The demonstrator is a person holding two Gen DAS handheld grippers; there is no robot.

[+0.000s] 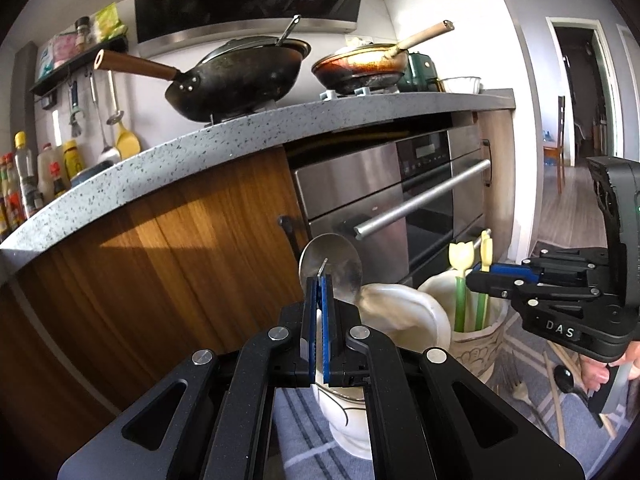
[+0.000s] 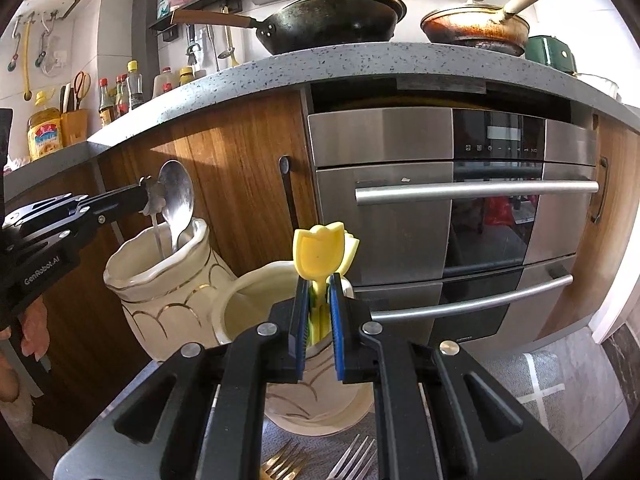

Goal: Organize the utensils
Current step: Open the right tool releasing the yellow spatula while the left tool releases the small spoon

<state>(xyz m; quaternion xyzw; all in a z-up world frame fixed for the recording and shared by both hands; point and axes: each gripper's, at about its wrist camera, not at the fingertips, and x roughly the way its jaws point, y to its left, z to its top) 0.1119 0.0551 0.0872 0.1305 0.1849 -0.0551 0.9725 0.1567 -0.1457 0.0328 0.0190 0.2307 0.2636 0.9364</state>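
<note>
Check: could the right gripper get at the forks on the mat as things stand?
Probably not yet: the right gripper is shut on the yellow tulip spoon over the vase. The forks lie uncovered just below it.

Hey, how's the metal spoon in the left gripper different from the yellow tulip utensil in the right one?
The metal spoon is shiny steel with a round bowl; the yellow tulip utensil is matte plastic shaped like a flower. The spoon stands in the left vase, the tulip utensil in the right vase. Both stand head up, each pinched by a gripper: left gripper, right gripper.
</note>
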